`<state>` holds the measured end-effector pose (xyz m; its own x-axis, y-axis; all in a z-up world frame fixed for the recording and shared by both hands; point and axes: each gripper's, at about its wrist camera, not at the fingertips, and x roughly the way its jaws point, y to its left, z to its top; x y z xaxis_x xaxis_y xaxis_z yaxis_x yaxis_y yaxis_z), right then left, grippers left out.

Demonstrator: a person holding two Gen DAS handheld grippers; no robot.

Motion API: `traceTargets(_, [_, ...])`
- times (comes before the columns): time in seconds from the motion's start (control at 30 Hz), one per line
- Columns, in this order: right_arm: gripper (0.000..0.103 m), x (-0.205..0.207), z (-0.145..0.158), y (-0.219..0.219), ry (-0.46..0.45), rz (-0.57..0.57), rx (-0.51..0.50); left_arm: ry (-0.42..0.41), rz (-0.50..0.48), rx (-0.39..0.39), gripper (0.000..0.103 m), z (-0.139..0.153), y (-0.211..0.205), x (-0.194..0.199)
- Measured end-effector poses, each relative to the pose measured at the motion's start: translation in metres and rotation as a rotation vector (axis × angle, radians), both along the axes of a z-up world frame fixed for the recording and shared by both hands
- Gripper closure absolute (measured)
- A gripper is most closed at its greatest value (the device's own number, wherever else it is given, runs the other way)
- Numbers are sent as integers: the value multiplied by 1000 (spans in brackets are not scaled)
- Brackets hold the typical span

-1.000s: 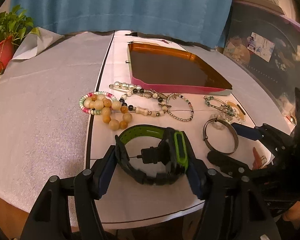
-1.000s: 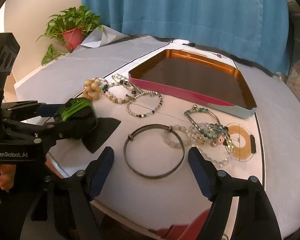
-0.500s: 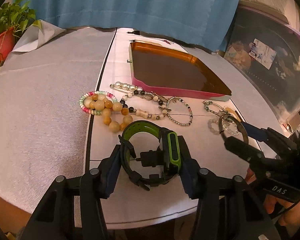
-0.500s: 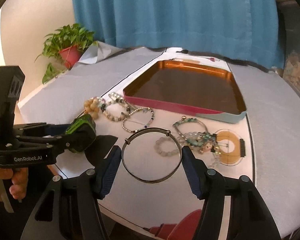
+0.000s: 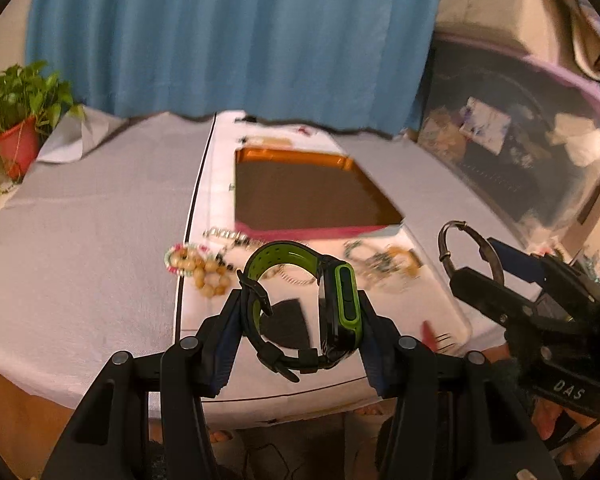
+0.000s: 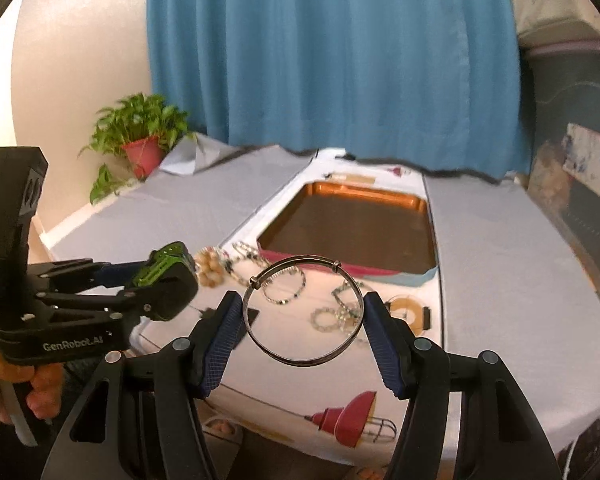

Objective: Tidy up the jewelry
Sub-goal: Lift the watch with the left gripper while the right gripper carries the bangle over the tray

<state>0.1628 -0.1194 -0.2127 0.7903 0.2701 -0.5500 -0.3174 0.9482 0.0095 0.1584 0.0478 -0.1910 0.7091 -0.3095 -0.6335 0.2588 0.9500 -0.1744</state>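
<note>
My left gripper (image 5: 300, 316) is shut on a black and green watch (image 5: 336, 304) and holds it above the table's near edge; it shows at the left of the right wrist view (image 6: 160, 280). My right gripper (image 6: 304, 316) is shut on a thin metal bangle (image 6: 300, 360), also lifted; the bangle shows at the right of the left wrist view (image 5: 444, 248). An empty copper tray (image 5: 312, 196) with a pink front wall lies further back on the table (image 6: 352, 232). Beaded bracelets (image 5: 204, 268) and other bracelets (image 6: 336, 316) lie in front of the tray.
A potted plant (image 6: 140, 148) stands at the far left of the table. A blue curtain (image 6: 332, 52) hangs behind. A clear bin with a pink rim (image 5: 520, 128) sits to the right. The grey tablecloth (image 5: 92, 208) covers the left side.
Both grippers have risen from the table, the left with the watch and the right with the bangle, which it closed on and lifted. The bracelets have stayed in place.
</note>
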Motion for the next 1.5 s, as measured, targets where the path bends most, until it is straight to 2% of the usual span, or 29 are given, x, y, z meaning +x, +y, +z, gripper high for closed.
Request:
traceTargets(0.23, [41, -45, 57, 7, -111, 17, -27, -117, -21, -6, 54, 52, -8, -28])
traceTargets(0.4, [41, -60, 91, 10, -183, 22, -27, -155, -23, 4, 54, 73, -15, -34])
traceTargets(0.57, [41, -58, 112, 8, -227, 38, -28, -184, -9, 35, 54, 88, -22, -33])
traceTargets(0.7, [41, -50, 117, 10, -271, 39, -49, -198, 6, 69, 54, 97, -27, -27])
traceTargets(0.8, [41, -39, 118, 7, -303, 34, -21, -201, 15, 81, 54, 100, -26, -19])
traceTargets(0.97, [41, -7, 109, 4, -272, 27, 39, -205, 27, 89, 54, 97, -21, 11])
traceTargets(1.03, [41, 13, 102, 5, -252, 31, 27, -207, 34, 76, 54, 94, -18, 28])
traceTargets(1.23, [41, 62, 91, -1, -240, 22, 5, -214, 38, 12, 54, 91, -12, 83])
traceTargets(1.5, [41, 134, 84, -27, -204, -14, 129, -253, 67, -142, 54, 86, -4, 139])
